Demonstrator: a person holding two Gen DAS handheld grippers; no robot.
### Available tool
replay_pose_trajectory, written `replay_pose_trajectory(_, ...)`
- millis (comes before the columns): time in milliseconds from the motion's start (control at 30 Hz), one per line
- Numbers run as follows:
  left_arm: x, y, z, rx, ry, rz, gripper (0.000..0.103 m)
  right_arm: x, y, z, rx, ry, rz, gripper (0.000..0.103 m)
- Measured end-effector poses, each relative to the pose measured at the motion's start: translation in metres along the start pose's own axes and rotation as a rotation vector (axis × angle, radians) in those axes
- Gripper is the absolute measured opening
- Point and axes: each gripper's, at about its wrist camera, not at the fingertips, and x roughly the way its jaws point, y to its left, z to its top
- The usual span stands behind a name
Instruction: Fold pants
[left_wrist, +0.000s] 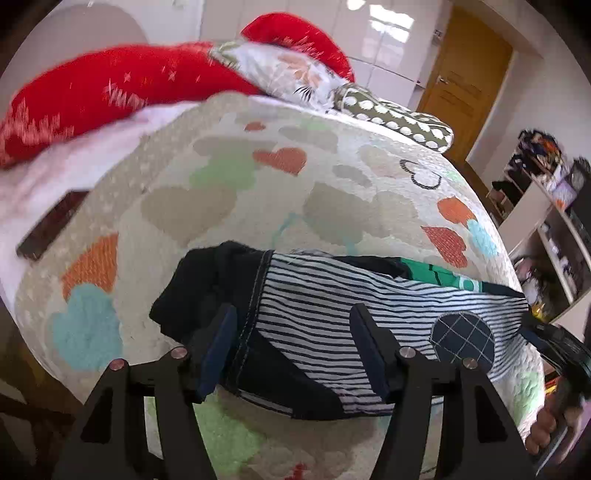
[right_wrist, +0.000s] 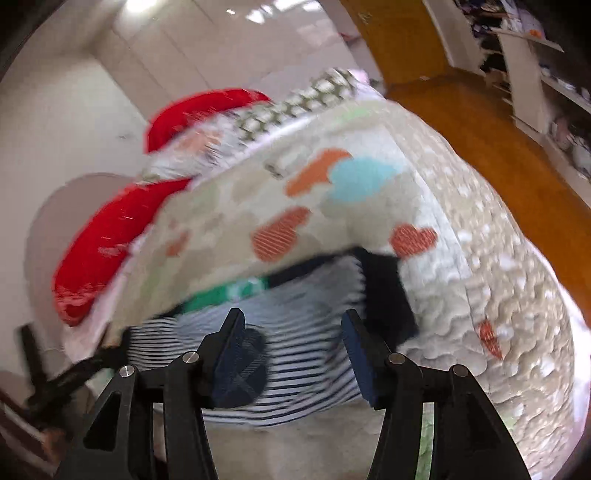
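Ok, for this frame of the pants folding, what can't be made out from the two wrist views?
- Left wrist view: the pants' near hem is hidden behind the left gripper.
- Left wrist view: the right gripper is cut off by the frame's right edge.
- Right wrist view: motion blur smears the stripes and the round patch.
- Left wrist view: the dark flat object on the bedspread is too blurred to identify.

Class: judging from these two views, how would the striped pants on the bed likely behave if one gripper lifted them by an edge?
The striped pants would probably droop and unfold, since they lie limp and creased on the bedspread. They look thin, so likely light. On that textured quilt, a push would probably bunch them rather than slide them.
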Motion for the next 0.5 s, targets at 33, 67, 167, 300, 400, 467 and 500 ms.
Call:
replay_pose_trajectory(33, -0.002, -0.004, 0.0, 0.019, -0.007, 0.008, 0.067, 0.011, -0.008, -0.001, 0.016, 0.025, -0.042, 0.059)
replay_pose_trajectory(67, -0.005, -0.009, -0.001, 0.038, -0.015, 0.015, 0.068, 0.019, -0.015, -0.001, 0.028, 0.047, -0.08, 0.058)
replay_pose_trajectory(167, -0.01, -0.02, -0.003, 0.089, -0.039, 0.033, 0.071, 0.014, -0.019, -0.004, 0.042, 0.032, -0.066, 0.058)
replay_pose_trajectory(300, -0.01, -0.032, -0.007, 0.149, -0.046, 0.062, 0.072, -0.008, -0.007, -0.005, -0.008, -0.022, -0.087, 0.059)
replay_pose_trajectory(400, -0.01, -0.036, -0.009, 0.171, -0.044, 0.085, 0.072, -0.021, -0.007, -0.008, -0.011, -0.057, -0.108, 0.06)
replay_pose_trajectory(467, -0.008, -0.036, -0.01, 0.176, -0.038, 0.094, 0.072, -0.024, -0.012, -0.011, 0.01, -0.06, -0.108, 0.06)
replay_pose_trajectory(500, -0.007, -0.035, -0.01, 0.176, -0.034, 0.101, 0.072, -0.025, -0.015, -0.011, 0.02, -0.058, -0.111, 0.06)
